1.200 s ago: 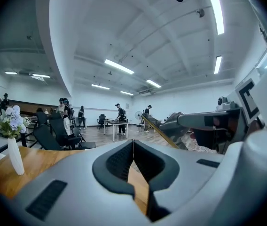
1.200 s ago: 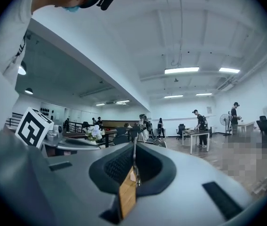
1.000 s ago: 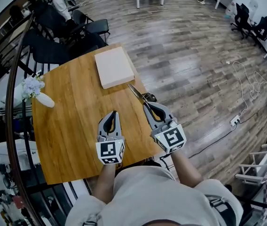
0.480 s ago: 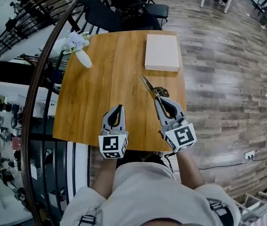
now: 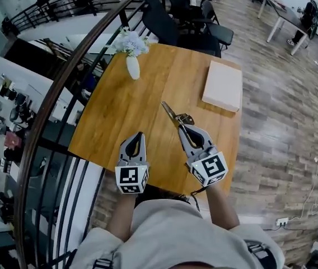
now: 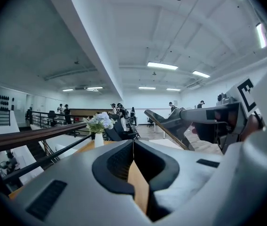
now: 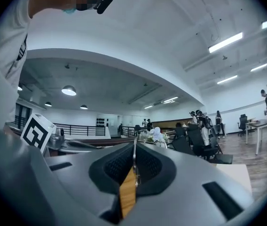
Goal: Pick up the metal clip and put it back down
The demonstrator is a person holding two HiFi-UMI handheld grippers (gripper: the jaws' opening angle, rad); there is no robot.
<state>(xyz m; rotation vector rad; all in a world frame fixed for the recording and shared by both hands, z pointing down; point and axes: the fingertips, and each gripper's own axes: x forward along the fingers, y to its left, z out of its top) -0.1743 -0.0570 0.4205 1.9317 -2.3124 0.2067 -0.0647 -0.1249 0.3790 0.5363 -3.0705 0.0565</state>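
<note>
Leftmost on the wooden desk [image 5: 120, 111] stands a white vase [image 5: 132, 66] of pale flowers, near the far corner. Nearer the person, the left gripper [image 5: 138, 134] hangs over the desk's near edge. Its fingers [image 6: 114, 161] are pressed together with nothing between them (the left gripper view shows only a thin seam). Just right of it lies the metal clip [image 5: 173, 114], a long, narrow strip pointing away from the person toward the middle of the desk. Its near end is pinched by the right gripper [image 5: 181, 129], whose fingers [image 7: 152, 166] close on the clip's thin edge [image 7: 134, 159]. Whether the clip's far end touches the wood cannot be told from the head view. Seen from the left gripper, the clip [image 6: 171, 133] slants out of the right gripper [image 6: 208, 121]. Farthest right, a flat beige box [image 5: 223, 86] rests by the desk's far right edge, well apart from the clip.
</note>
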